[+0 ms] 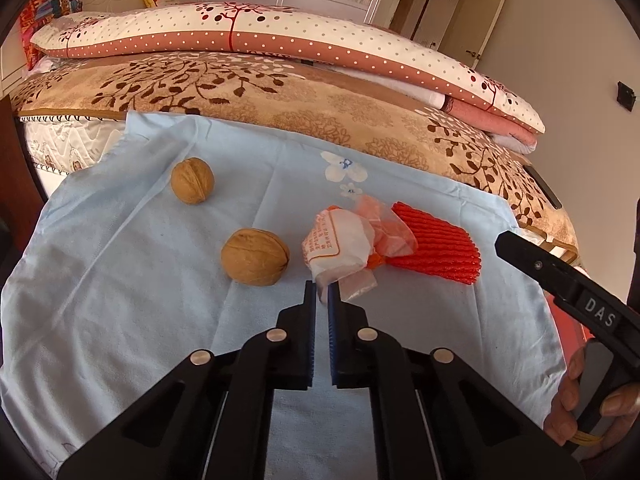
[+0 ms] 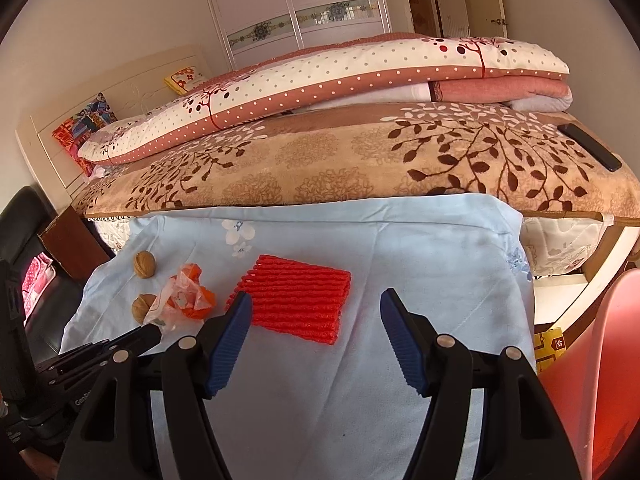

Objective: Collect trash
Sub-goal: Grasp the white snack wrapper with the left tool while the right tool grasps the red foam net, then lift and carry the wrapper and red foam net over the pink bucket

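Note:
A crumpled white and orange plastic wrapper (image 1: 344, 244) lies on the light blue cloth (image 1: 140, 280). My left gripper (image 1: 323, 288) is shut on the wrapper's near edge. The wrapper also shows in the right wrist view (image 2: 182, 298), with the left gripper's tip (image 2: 150, 330) at it. A red foam fruit net (image 1: 440, 246) lies flat just right of the wrapper. In the right wrist view the net (image 2: 298, 300) lies just beyond and between the fingers of my right gripper (image 2: 316, 300), which is open and empty.
Two walnuts (image 1: 192, 180) (image 1: 255, 257) lie on the cloth left of the wrapper. A bed with a brown leaf blanket (image 2: 360, 152) and folded quilts stands behind the cloth. A black phone (image 2: 592, 146) lies on the blanket. A red plastic object (image 2: 592, 360) is at the right.

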Available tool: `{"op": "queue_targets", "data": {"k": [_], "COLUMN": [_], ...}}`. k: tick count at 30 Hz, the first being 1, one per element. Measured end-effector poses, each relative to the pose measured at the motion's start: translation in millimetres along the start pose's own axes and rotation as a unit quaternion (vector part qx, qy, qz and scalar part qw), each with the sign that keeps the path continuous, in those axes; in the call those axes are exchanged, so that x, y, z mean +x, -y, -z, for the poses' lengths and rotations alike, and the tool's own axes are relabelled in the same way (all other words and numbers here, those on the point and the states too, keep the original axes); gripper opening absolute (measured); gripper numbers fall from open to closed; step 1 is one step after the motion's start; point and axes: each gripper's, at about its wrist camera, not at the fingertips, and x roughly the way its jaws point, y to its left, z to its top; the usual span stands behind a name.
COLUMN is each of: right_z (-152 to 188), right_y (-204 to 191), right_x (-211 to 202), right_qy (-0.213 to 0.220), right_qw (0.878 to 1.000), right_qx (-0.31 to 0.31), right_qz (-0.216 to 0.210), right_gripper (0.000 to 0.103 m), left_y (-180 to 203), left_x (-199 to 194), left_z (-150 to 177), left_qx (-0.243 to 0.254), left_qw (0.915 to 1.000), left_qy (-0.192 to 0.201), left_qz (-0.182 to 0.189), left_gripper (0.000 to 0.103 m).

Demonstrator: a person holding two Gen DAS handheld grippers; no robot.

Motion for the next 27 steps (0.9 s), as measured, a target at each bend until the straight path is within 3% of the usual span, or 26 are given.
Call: {"op": "queue_targets", "data": {"k": [9, 13, 16, 27], "right_z": [0.2, 4.8, 6.7, 12.9], "right_y": [7.0, 10.6, 12.0, 12.3], "right_x": [41.5, 49.8, 42.7, -27.9], "right_qy": [-0.049, -0.077, -0.074, -0.011], "right_qw": [0.998, 0.996, 0.996, 0.999], "right_qx": [0.027, 0.045, 0.053, 0.041], "right_qz": [0.001, -0.013, -0.016, -0.002], "right_gripper": [0.064, 0.025, 0.011, 0.008], "left_y": [-5.7, -5.9, -5.2, 7.3], "left_x": [-6.5, -11.4, -14.6, -36.8], "left_z": [3.8, 4.9, 5.2, 3.9], "left_qx": [0.005, 0.005, 0.006, 0.016], "left_qw": [1.0, 0.9999, 0.9999, 0.9991], "left_qy": [0.007, 0.01, 0.012, 0.034], "left_qz": [0.003, 0.005, 0.007, 0.019], "left_gripper": [0.001, 0.001, 0.001, 0.001]}}
